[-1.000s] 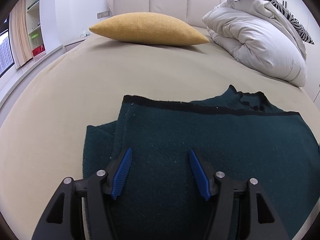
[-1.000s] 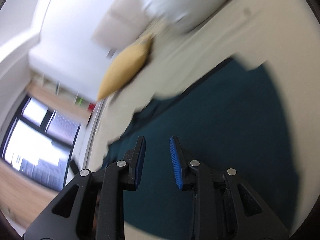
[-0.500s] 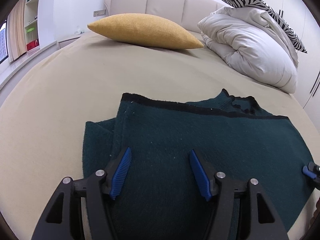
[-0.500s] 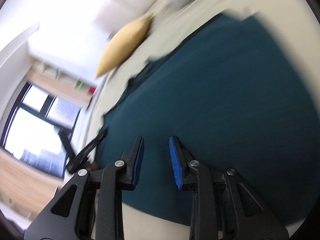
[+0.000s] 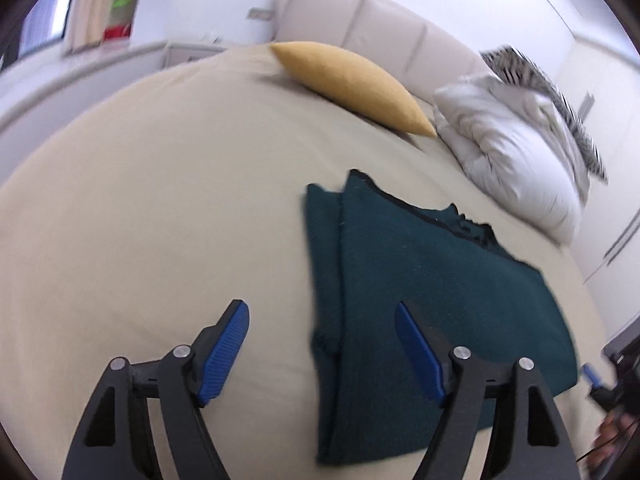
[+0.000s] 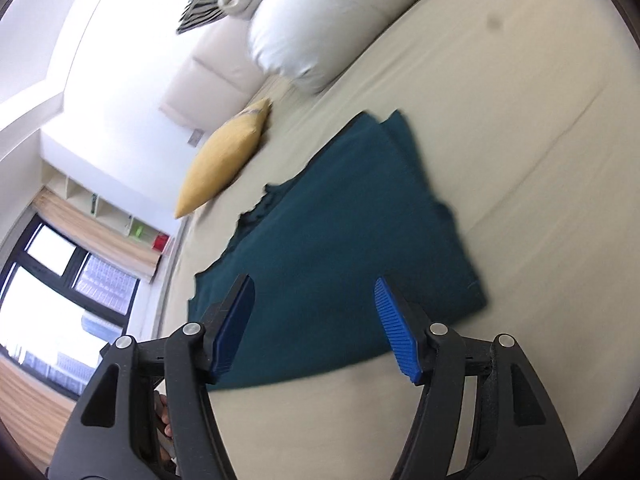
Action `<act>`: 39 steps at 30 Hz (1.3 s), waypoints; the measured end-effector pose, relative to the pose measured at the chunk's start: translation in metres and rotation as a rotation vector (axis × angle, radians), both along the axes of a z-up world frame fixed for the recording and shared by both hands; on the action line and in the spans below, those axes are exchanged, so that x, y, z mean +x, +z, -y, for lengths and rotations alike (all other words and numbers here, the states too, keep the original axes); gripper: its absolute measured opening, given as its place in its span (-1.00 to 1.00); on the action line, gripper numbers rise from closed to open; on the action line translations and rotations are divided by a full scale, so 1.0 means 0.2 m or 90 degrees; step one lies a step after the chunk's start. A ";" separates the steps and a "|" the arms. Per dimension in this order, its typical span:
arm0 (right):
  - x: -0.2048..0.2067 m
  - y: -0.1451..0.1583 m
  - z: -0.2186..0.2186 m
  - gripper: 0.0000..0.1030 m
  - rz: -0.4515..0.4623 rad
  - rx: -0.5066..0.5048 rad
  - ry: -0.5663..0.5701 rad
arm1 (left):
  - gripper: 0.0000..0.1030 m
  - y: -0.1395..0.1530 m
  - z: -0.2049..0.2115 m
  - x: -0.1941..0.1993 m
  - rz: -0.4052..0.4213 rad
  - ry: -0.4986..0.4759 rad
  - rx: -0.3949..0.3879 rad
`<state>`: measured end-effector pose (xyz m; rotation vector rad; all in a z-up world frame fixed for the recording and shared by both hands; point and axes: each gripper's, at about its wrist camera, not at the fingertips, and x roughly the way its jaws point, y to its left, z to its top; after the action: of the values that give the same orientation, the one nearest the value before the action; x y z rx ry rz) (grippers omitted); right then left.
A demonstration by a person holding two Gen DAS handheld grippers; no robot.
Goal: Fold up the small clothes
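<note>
A dark green knit garment (image 5: 420, 304) lies folded flat on the beige bed; it also shows in the right wrist view (image 6: 332, 248). My left gripper (image 5: 322, 350) is open and empty, held above the garment's left edge, with one blue pad over bare sheet and the other over the cloth. My right gripper (image 6: 314, 328) is open and empty, above the garment's near edge. The right gripper's tip (image 5: 592, 376) shows at the far right of the left wrist view.
A yellow cushion (image 5: 352, 84) lies near the cream headboard (image 5: 360, 16). A bundled white duvet (image 5: 516, 148) with a zebra-print pillow (image 5: 544, 80) sits at the right. The beige sheet (image 5: 140, 208) spreads wide on the left. Windows and shelves (image 6: 80, 248) stand beyond the bed.
My right gripper has opened wide and pulled back from the garment. My left gripper has opened wider and shifted left, so the garment now lies to its right.
</note>
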<state>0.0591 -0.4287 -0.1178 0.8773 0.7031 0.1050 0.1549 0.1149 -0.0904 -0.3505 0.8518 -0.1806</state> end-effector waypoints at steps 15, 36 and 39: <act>0.11 0.13 -0.38 0.21 0.023 0.095 0.181 | 0.49 -0.18 -0.05 0.25 -0.166 -0.057 -0.309; 0.64 0.00 -0.92 0.20 -0.062 0.102 0.329 | -0.68 -0.23 -0.08 0.30 -0.184 -0.120 -0.365; 0.69 -0.10 -0.95 0.17 -0.104 0.079 0.329 | -0.69 -0.16 -0.04 0.29 -0.165 -0.132 -0.328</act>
<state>0.1967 -0.2381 -0.1381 0.8095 1.0746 0.5480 0.2126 0.1227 -0.1231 -0.7798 1.0944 -0.5623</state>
